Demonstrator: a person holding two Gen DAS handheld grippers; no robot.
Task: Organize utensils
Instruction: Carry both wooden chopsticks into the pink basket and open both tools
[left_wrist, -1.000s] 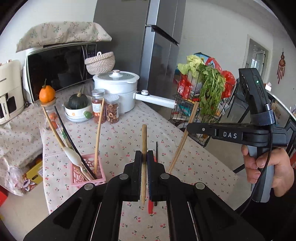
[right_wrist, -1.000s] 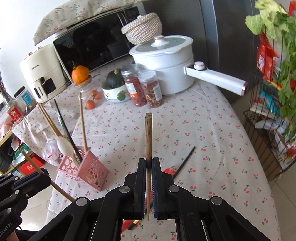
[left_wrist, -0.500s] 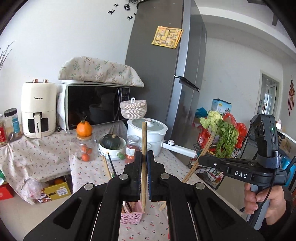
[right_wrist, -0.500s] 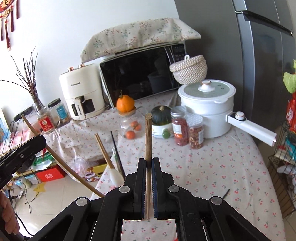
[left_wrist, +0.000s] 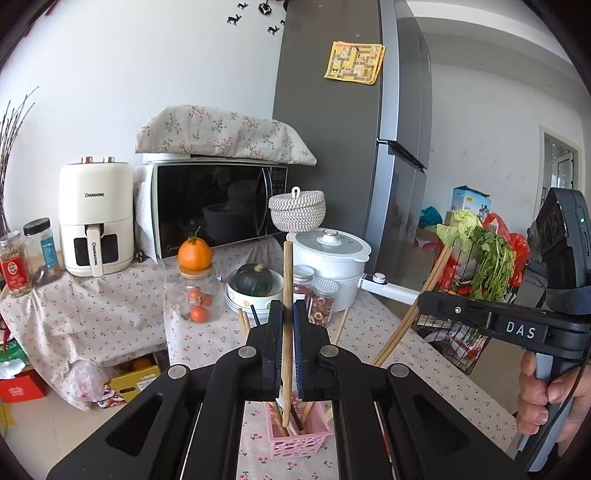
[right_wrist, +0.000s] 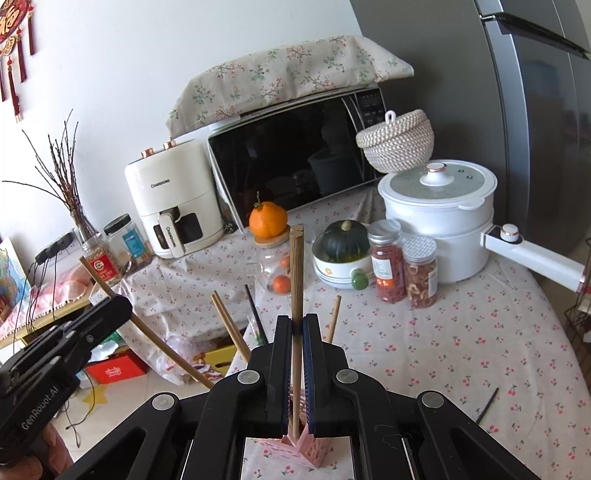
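Observation:
My left gripper (left_wrist: 288, 308) is shut on a wooden chopstick (left_wrist: 287, 273) that stands upright, its lower end over the pink utensil basket (left_wrist: 299, 437). My right gripper (right_wrist: 296, 321) is shut on another wooden chopstick (right_wrist: 296, 266), also upright, with its lower end at the pink basket (right_wrist: 312, 448). Several chopsticks (right_wrist: 231, 330) lean out of that basket. The left wrist view shows the right gripper (left_wrist: 424, 300) off to the right with its chopstick (left_wrist: 406, 325). At the left of the right wrist view is the left gripper (right_wrist: 122, 306). A black chopstick (right_wrist: 487, 405) lies on the table.
Behind the basket on the flowered tablecloth (right_wrist: 461, 332) stand a white pot (right_wrist: 439, 206) with a long handle, two spice jars (right_wrist: 402, 266), a bowl with a green squash (right_wrist: 343, 243) and a jar topped by an orange (right_wrist: 267, 221). A microwave (right_wrist: 295, 158) and an air fryer (right_wrist: 173, 199) stand further back.
Both grippers rose and tilted upward, each still holding its chopstick. The pink basket shifted from the left of each view to directly beneath the jaws.

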